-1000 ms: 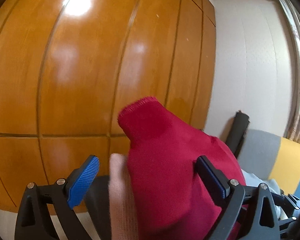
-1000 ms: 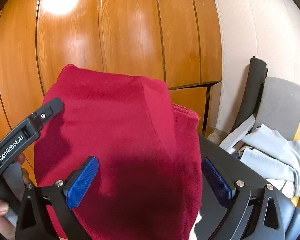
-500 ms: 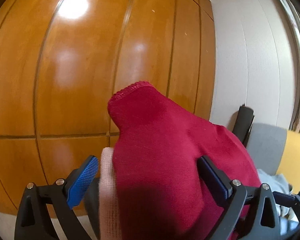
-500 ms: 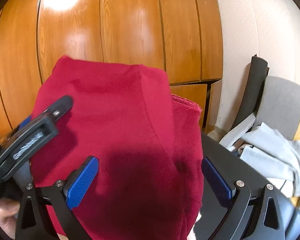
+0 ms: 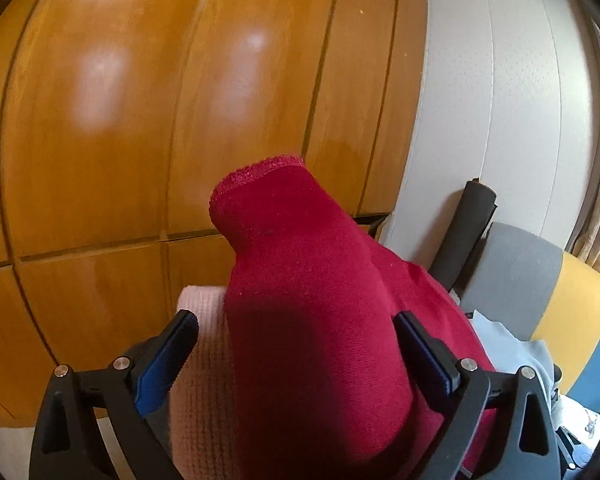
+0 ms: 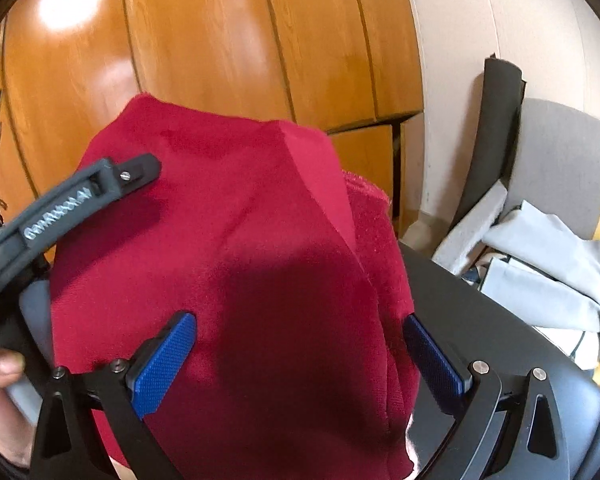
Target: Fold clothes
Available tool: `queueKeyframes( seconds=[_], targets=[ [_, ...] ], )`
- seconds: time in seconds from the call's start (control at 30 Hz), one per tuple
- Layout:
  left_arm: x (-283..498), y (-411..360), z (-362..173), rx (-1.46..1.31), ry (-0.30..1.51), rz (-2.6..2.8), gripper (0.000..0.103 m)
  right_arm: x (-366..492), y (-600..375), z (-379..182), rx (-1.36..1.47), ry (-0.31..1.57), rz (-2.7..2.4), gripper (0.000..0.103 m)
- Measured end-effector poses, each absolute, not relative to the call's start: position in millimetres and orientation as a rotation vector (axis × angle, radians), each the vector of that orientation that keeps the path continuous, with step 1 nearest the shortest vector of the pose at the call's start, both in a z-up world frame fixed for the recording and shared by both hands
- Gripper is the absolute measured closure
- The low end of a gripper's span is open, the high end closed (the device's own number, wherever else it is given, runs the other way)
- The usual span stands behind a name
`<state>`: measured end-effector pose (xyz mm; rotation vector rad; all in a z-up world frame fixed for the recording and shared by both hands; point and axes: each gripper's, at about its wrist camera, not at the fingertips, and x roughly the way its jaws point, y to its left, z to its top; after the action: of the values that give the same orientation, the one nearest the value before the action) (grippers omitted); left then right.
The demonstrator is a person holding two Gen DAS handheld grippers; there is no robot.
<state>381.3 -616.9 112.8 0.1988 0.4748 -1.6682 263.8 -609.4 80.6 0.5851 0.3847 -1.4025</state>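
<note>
In the left wrist view, the left gripper (image 5: 296, 356) sat closest, at the bottom. Its jaws stood wide apart, and the red garment (image 5: 320, 320) rose up between them. I could not tell if the blue pads (image 5: 164, 360) pressed the cloth or only stood beside it. A pale pink knit piece (image 5: 202, 380) lay just beside the red one, at about 8 o'clock. The red cloth ended in a ribbed cuff (image 5: 260, 172) that pointed up toward 12 o'clock.

In the right wrist view, the right gripper (image 6: 300, 360) also sat at the bottom with its jaws wide apart. The red garment (image 6: 228, 260) filled the gap between them like a big hump. Here too I could not tell if the jaws gripped it. At 9 o'clock, the other gripper's dark finger (image 6: 88, 196) lay across the red cloth. A person's hand (image 6: 0, 380) showed at 8 o'clock, holding a handle.

A dark rounded surface (image 6: 500, 340) curved away at 4 o'clock. Past it, at 3 o'clock, light grey clothes (image 6: 540, 272) were piled on a grey seat (image 6: 560, 152). A black roll (image 6: 496, 128) leaned upright beside the seat. Farthest back stood shiny wooden wardrobe doors (image 6: 220, 40) at 12 o'clock and a pale wall (image 6: 480, 12) at 1 o'clock.
</note>
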Motion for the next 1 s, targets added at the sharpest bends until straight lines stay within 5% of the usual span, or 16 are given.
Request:
queueKeyframes(
  seconds=[0.3,0.43,1.0],
  targets=[
    [401.3,-554.2,115.0,0.124,0.423,-1.589,0.005,289.4,-562.5,96.7,0.521,0.372,-1.415,0.0],
    [388.1,-525.0,109.3,0.171,0.315,-1.592,0.024,296.1,-541.0,103.3,0.507,0.353,-1.414,0.0],
    [401.5,-445.0,104.8,0.139,0.252,-1.428,0.028,326.3,-469.3,95.2,0.381,0.327,-1.484,0.0]
  ],
)
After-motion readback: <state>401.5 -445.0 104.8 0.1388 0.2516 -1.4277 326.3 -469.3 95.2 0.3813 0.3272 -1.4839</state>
